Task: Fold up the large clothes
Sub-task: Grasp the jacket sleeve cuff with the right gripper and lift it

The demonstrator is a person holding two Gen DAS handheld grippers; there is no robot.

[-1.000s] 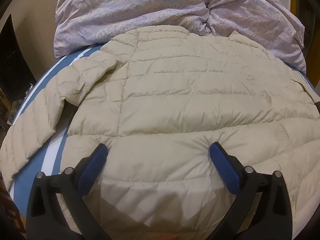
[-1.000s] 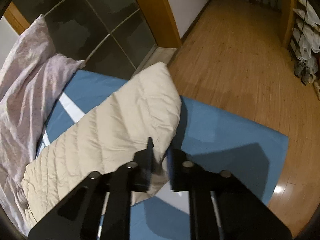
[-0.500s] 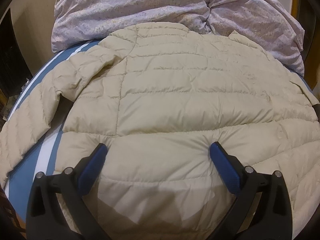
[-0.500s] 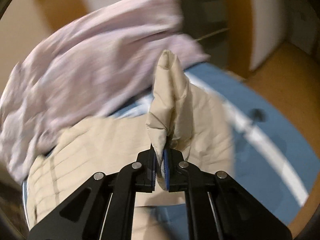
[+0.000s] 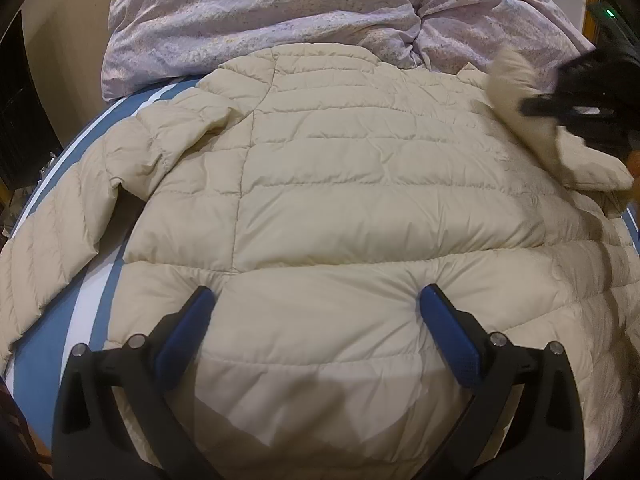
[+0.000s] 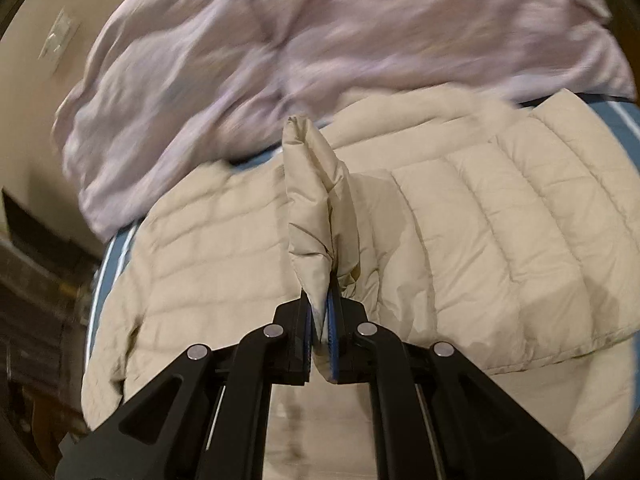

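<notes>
Nearest, the left claw [image 5: 312,300] rests spread wide, its blue pads pressing down on the lower back of a cream quilted down jacket [image 5: 360,184] lying flat on a blue bed sheet with white stripes [image 5: 92,312]. The right claw [image 6: 320,316], pressed together, pinches the cuff of the jacket's right sleeve [image 6: 316,200], held raised above the jacket's back. Beyond lies a rumpled lilac floral duvet [image 5: 280,12]. The slick, puffy fabric could slip from that narrow pinch, dropping the sleeve short of its fold.
</notes>
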